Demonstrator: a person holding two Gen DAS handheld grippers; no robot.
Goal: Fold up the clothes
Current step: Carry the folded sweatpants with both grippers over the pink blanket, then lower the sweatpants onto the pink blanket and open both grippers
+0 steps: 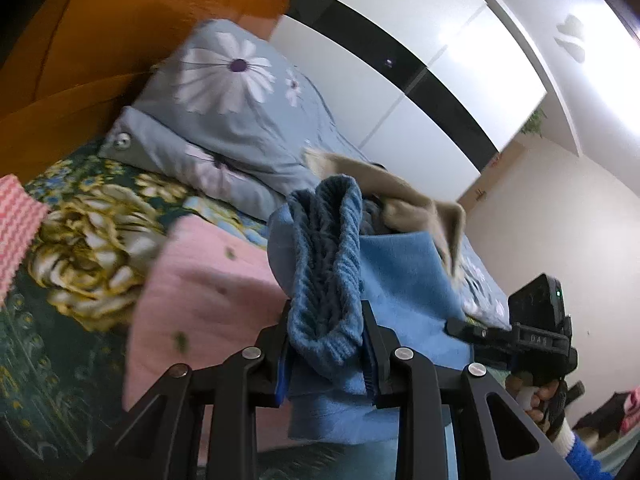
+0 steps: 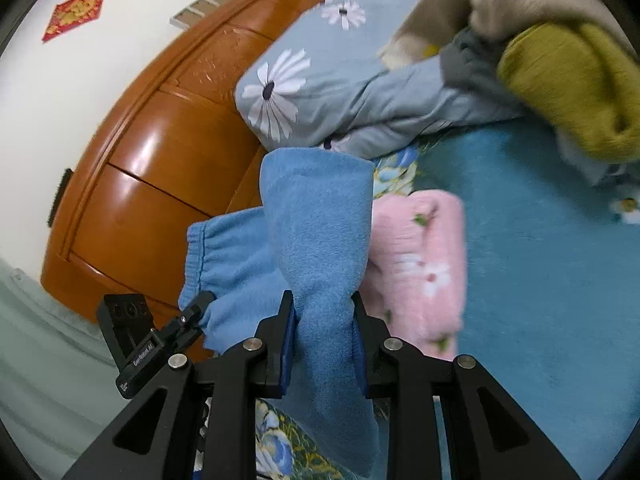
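Both the left gripper (image 1: 326, 320) and the right gripper (image 2: 323, 312) are held pointing slightly downward, side by side, each clamped on blue fabric.

The blue garment (image 2: 320, 216) was soft matt fleece with a ribbed knit cuff (image 1: 326, 264). The headboard (image 2: 160, 152) was glossy varnished wood. The tools (image 2: 323, 344) looked matt black plastic with shiny metal rivets.
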